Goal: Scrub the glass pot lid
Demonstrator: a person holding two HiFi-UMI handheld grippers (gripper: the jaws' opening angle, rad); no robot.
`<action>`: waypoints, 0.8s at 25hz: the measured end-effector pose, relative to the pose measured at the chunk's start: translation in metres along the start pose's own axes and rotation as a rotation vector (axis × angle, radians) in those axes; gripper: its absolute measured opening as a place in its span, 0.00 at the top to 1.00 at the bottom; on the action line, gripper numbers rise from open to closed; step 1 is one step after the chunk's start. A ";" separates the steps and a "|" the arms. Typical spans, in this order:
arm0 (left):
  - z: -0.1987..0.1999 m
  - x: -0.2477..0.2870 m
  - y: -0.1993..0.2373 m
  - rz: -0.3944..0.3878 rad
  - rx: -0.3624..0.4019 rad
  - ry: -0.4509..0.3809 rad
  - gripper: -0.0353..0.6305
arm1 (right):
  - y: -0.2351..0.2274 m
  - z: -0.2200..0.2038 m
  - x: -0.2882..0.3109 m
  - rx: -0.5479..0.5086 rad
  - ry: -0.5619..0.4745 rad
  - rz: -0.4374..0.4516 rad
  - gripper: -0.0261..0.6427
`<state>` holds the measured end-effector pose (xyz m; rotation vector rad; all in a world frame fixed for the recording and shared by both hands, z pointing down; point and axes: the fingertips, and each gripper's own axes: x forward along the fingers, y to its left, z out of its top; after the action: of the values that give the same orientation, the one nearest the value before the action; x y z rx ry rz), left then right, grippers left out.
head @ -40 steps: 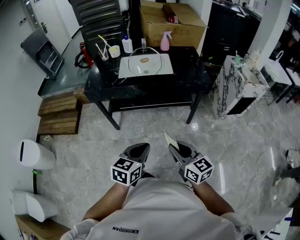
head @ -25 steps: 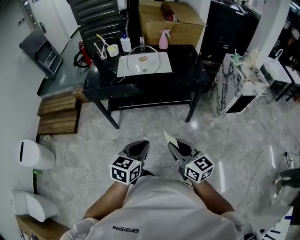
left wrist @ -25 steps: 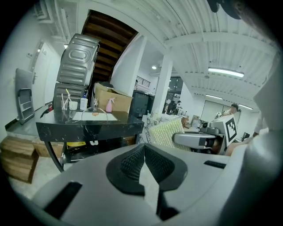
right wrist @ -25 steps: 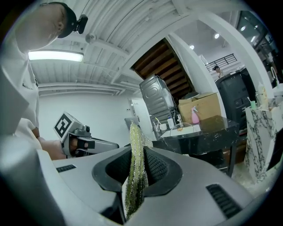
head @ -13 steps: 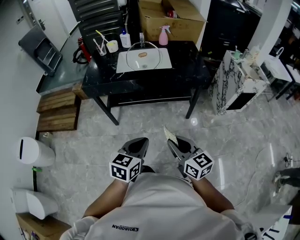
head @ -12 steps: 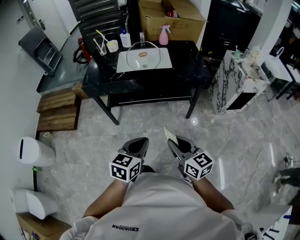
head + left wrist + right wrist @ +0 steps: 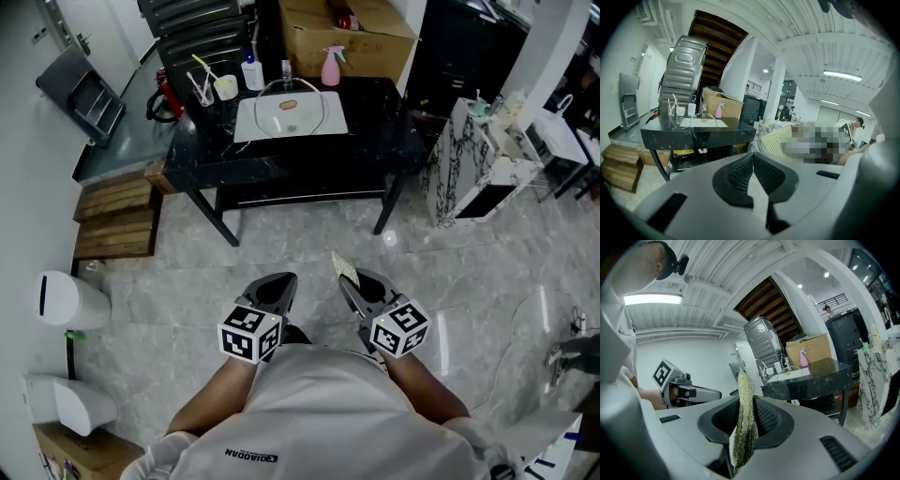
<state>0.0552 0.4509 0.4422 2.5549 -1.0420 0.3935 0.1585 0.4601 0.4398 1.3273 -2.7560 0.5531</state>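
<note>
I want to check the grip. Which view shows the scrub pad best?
The right gripper view: the scrub pad stands edge-on, pinched between the jaws of the right gripper. The head view shows only its small tip past that gripper. The left gripper view gives no clear sight of it.

Both grippers are held low and tucked in close to the person's torso (image 7: 319, 422), well short of the black table (image 7: 380, 141), side by side and aimed toward it. The left gripper (image 7: 279, 283) has its jaws pressed together with nothing in them. The right gripper (image 7: 351, 281) is clamped on a thin green scouring pad (image 7: 344, 266), which stands on edge and pokes out past the tips toward the table. Bare forearms (image 7: 214, 408) run back from each one with elbows bent, and the marker cubes (image 7: 250, 336) sit on the ends away from the table.
</note>
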 end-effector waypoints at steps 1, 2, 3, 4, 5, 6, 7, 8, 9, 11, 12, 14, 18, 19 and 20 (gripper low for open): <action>0.000 0.001 0.003 0.004 -0.005 -0.001 0.92 | -0.002 0.000 0.003 0.000 0.002 0.000 0.83; 0.001 0.003 0.007 0.007 -0.009 -0.002 0.92 | -0.004 0.001 0.006 0.000 0.005 -0.001 0.83; 0.002 0.004 0.010 0.009 -0.011 -0.004 0.92 | -0.006 0.001 0.009 0.000 0.008 0.000 0.83; 0.004 0.006 0.013 0.011 -0.013 -0.004 0.92 | -0.008 0.002 0.013 0.001 0.012 0.001 0.83; 0.005 0.008 0.016 0.011 -0.015 -0.004 0.92 | -0.010 0.003 0.018 0.002 0.015 0.003 0.83; 0.005 0.010 0.019 0.011 -0.018 -0.003 0.92 | -0.012 0.004 0.022 0.003 0.017 0.005 0.83; 0.006 0.013 0.023 0.010 -0.021 -0.001 0.92 | -0.013 0.005 0.027 0.003 0.019 0.008 0.83; 0.006 0.015 0.028 0.010 -0.024 0.002 0.92 | -0.015 0.006 0.033 0.002 0.019 0.010 0.83; 0.006 0.019 0.034 0.011 -0.028 0.004 0.92 | -0.017 0.007 0.039 0.002 0.020 0.012 0.83; 0.009 0.026 0.047 0.014 -0.038 0.008 0.92 | -0.024 0.010 0.052 0.005 0.024 0.011 0.83; 0.011 0.031 0.055 0.015 -0.043 0.009 0.92 | -0.029 0.012 0.059 0.006 0.026 0.009 0.83; 0.018 0.042 0.072 0.015 -0.051 0.012 0.92 | -0.040 0.016 0.075 0.005 0.032 0.002 0.83; 0.038 0.065 0.115 0.012 -0.055 0.019 0.92 | -0.066 0.035 0.116 0.006 0.033 -0.021 0.83; 0.046 0.072 0.127 0.008 -0.055 0.021 0.92 | -0.071 0.042 0.128 0.006 0.033 -0.027 0.83; 0.054 0.078 0.138 0.003 -0.053 0.023 0.92 | -0.076 0.049 0.140 0.006 0.033 -0.032 0.83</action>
<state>0.0173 0.2880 0.4533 2.4964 -1.0349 0.3894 0.1339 0.2950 0.4423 1.3484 -2.7046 0.5764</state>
